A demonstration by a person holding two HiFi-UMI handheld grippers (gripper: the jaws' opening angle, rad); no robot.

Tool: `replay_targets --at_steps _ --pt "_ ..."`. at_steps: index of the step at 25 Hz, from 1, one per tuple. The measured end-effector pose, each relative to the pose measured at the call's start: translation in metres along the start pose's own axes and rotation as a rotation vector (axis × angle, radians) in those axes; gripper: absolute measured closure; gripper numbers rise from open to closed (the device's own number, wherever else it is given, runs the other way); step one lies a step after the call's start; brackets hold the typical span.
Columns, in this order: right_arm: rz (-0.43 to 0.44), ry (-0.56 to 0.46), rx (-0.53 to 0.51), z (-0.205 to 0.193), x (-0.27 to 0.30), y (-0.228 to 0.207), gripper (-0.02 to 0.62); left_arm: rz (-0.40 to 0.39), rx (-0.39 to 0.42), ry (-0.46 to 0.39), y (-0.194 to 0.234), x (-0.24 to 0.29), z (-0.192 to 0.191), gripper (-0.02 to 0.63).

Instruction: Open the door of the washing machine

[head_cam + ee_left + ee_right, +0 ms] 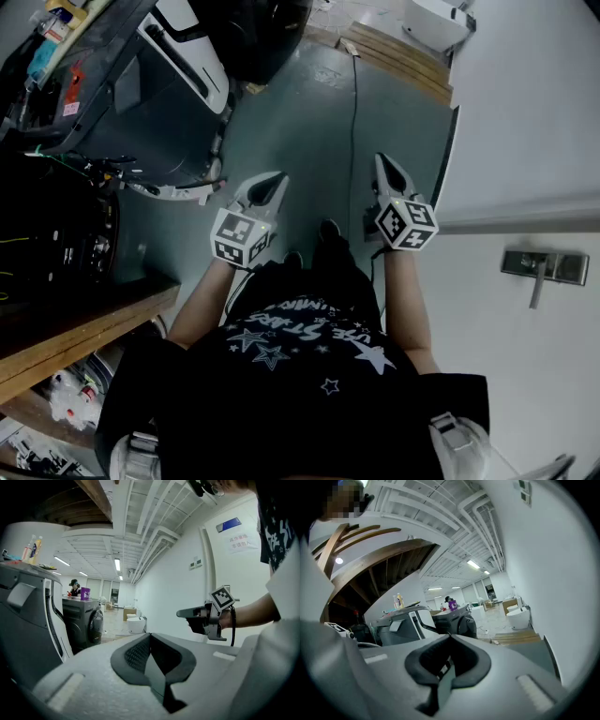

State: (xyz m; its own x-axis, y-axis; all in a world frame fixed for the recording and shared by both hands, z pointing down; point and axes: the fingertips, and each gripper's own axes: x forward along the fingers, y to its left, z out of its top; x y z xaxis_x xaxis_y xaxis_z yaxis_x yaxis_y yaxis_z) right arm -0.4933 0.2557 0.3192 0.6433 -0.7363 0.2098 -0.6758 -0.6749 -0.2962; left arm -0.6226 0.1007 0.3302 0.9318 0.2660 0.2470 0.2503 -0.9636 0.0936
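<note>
A dark front-loading washing machine (84,623) with a round door (97,622) stands some way ahead on the floor, its door closed. It shows too in the right gripper view (458,620) and as a black bulk at the top of the head view (255,33). My left gripper (273,182) and right gripper (382,165) are held side by side in front of the person's body, both well short of the machine. Each has its jaws together with nothing between them (149,634) (449,634). The right gripper (183,613) also shows from the side in the left gripper view.
A grey appliance with white trim (141,84) stands at the left, nearer than the washing machine. A wooden bench (84,328) is at lower left. A white wall with a door handle (542,267) runs along the right. A cable (354,103) crosses the floor toward wooden boards (398,52).
</note>
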Motion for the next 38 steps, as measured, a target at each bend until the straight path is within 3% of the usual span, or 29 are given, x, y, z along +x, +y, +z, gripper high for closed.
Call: replay_targets --at_steps 14,21,22,24,28,33,38 --pt "0.013 0.02 -0.002 -0.005 0.02 0.014 0.593 0.033 -0.021 0.013 0.022 -0.015 -0.012 0.595" --pt "-0.023 0.046 0.025 -0.003 0.032 -0.01 0.592 0.018 -0.043 0.032 0.03 0.014 -0.011 0.595" --pt "-0.023 0.053 0.038 -0.005 0.035 -0.015 0.583 0.013 -0.043 0.037 0.03 0.019 -0.011 0.595" --pt "-0.022 0.057 0.072 -0.008 0.044 -0.029 0.492 0.005 -0.036 0.053 0.031 0.03 -0.012 0.595" --pt "-0.028 0.054 0.116 -0.005 0.075 -0.06 0.411 0.007 -0.039 0.082 0.045 0.064 -0.011 0.595" --pt "-0.008 0.076 0.142 0.009 0.147 -0.12 0.394 0.036 -0.036 0.129 0.077 0.141 -0.001 0.595" --pt "0.018 0.09 0.163 0.045 0.223 -0.201 0.395 0.065 -0.038 0.14 0.105 0.249 0.034 0.595"
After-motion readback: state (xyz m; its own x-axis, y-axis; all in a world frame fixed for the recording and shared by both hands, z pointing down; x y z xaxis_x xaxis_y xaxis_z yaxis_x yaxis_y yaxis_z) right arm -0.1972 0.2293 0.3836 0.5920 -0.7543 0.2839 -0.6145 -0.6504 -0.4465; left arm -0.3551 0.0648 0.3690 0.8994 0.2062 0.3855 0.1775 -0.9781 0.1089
